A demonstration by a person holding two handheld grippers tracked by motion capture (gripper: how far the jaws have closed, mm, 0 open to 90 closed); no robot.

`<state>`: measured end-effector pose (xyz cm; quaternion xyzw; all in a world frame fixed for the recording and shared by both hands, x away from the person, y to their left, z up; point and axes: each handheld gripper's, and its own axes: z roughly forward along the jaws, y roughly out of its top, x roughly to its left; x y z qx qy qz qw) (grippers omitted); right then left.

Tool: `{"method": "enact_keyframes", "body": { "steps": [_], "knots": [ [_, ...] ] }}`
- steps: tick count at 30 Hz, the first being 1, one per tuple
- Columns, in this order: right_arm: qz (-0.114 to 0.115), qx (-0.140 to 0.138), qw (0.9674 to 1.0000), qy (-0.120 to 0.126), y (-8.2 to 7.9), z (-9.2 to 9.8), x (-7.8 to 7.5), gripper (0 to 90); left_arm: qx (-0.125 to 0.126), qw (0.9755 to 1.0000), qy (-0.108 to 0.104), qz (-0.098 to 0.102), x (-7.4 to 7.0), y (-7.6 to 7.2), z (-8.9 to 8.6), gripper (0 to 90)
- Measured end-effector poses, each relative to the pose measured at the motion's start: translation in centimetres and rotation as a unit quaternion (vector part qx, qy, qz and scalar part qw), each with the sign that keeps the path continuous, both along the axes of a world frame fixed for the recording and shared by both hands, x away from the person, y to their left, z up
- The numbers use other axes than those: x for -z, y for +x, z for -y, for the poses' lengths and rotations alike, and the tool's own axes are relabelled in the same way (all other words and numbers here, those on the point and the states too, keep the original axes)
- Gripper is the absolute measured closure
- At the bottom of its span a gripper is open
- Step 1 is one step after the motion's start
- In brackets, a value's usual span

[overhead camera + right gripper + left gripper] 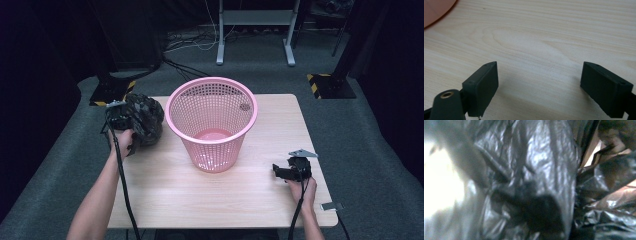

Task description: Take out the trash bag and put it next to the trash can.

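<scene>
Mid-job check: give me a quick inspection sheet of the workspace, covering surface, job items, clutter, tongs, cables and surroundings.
Surface: light wooden table, bare in front.
Job's things: crumpled black plastic bag at the table's left edge; pink mesh basket upright mid-table, nothing seen inside.
Clutter: nothing seen on the table.
Tongs: left tongs against the bag, shut, seemingly on its film; right tongs open, over bare wood, holding nothing.
Cables: one black cable trails from each hand toward the near edge.
Surroundings: grey carpet, metal stand legs behind, yellow-black striped bases at both sides.
</scene>
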<state>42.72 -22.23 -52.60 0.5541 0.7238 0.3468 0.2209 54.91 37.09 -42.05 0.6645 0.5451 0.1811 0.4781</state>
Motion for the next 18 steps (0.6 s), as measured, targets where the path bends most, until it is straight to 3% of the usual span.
{"method": "enact_keyframes", "body": {
  "steps": [5,10,15,18],
  "knots": [
    [0.002,0.001,1.0000,-0.006,0.0,-0.1,0.0,13.9,0.001,0.9997,0.017,0.017,-0.1,0.6,1.4,88.8],
    [0.002,-0.001,1.0000,-0.009,0.0,-0.2,0.0,14.0,0.002,0.9994,-0.002,0.034,-0.3,1.2,2.2,88.8],
    [0.003,-0.002,1.0000,-0.008,-0.1,-0.1,0.0,14.0,0.014,0.9995,-0.005,0.029,-0.1,1.5,2.7,88.3],
    [0.003,-0.002,1.0000,-0.009,-0.1,-0.2,0.1,14.0,0.017,0.9995,0.007,0.024,0.1,1.3,3.0,84.3]
  ]
}}
